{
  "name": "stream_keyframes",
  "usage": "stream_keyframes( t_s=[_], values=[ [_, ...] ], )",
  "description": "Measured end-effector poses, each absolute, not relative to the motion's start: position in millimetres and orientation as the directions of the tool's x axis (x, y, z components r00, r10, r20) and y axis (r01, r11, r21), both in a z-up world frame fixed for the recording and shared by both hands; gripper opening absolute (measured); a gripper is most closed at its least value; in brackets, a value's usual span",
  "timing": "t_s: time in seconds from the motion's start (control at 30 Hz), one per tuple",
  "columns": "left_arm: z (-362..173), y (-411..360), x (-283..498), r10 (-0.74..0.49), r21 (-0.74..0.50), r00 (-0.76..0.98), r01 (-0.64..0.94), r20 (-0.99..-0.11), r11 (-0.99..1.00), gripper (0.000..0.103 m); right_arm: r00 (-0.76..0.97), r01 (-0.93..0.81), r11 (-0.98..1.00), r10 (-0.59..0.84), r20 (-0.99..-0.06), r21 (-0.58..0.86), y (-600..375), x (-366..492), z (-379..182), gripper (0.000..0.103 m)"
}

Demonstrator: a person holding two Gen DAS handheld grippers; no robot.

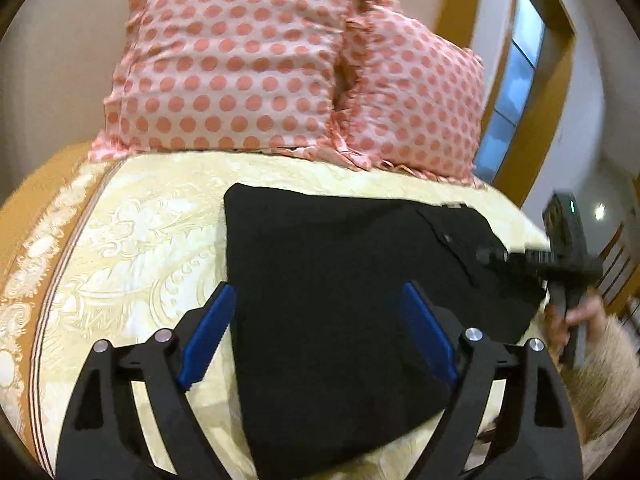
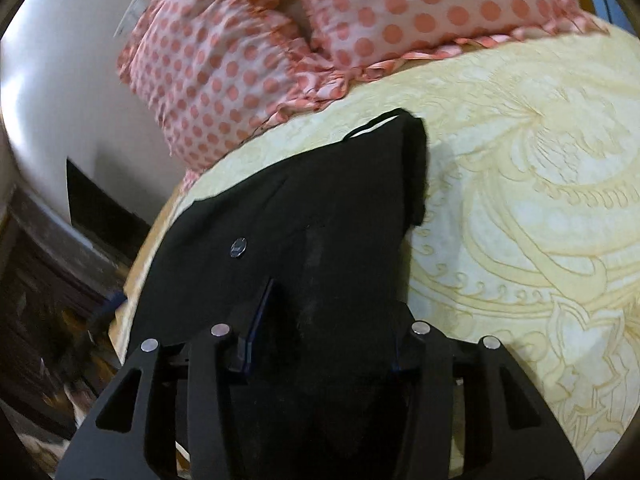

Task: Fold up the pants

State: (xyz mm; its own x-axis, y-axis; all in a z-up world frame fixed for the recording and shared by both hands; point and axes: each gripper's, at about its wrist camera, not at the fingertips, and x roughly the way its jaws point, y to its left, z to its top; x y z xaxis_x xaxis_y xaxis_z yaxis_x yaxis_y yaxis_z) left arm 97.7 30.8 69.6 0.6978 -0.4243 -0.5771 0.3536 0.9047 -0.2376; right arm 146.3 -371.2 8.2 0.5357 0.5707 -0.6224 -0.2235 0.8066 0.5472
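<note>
The folded black fabric pants (image 1: pixel 340 280) lie centre-frame on the cream patterned bedspread (image 1: pixel 132 240); left gripper (image 1: pixel 316 312) hovers wide, empty, ready to smooth them, while right gripper (image 2: pixel 320 320) stands part-open, seemingly gripping nothing.

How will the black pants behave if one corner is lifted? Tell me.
The black pants will probably droop: they lie flat, following the bedspread. They are likely light, being thin at the edges. The layers may slide apart, since nothing visibly pins them.

Left gripper (image 1: pixel 316 304): jaws wide apart, tilted downward.
Right gripper (image 2: pixel 328 316): jaws partly apart, tilted downward, gripped by a hand (image 1: pixel 568 320).
</note>
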Motion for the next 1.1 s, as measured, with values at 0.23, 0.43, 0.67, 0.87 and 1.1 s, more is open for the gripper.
stream_keyframes(
  t_s=[0.23,0.43,0.67,0.87,1.1],
  values=[
    [48,36,170,-0.434,-0.317,0.553,0.298,-0.711,0.900,0.077,0.541,-0.281,0.803,0.585,-0.605,0.525,-367,146,14,0.032],
    [31,31,196,-0.433,-0.341,0.469,0.270,-0.770,0.900,0.065,0.511,-0.250,0.790,0.599,-0.616,0.560,-371,157,8,0.036],
    [50,29,201,-0.409,-0.305,0.476,0.282,-0.779,0.910,0.009,0.531,-0.304,0.770,0.626,-0.571,0.561,-366,158,31,0.020],
    [88,10,211,-0.380,-0.214,0.585,0.334,-0.717,0.918,0.009,0.589,-0.360,0.792,0.603,-0.538,0.492,-351,185,69,0.017],
    [87,4,254,-0.305,-0.136,0.637,0.300,-0.708,0.944,0.010,0.599,-0.299,0.812,0.569,-0.563,0.501,-350,232,65,0.016]
  ],
)
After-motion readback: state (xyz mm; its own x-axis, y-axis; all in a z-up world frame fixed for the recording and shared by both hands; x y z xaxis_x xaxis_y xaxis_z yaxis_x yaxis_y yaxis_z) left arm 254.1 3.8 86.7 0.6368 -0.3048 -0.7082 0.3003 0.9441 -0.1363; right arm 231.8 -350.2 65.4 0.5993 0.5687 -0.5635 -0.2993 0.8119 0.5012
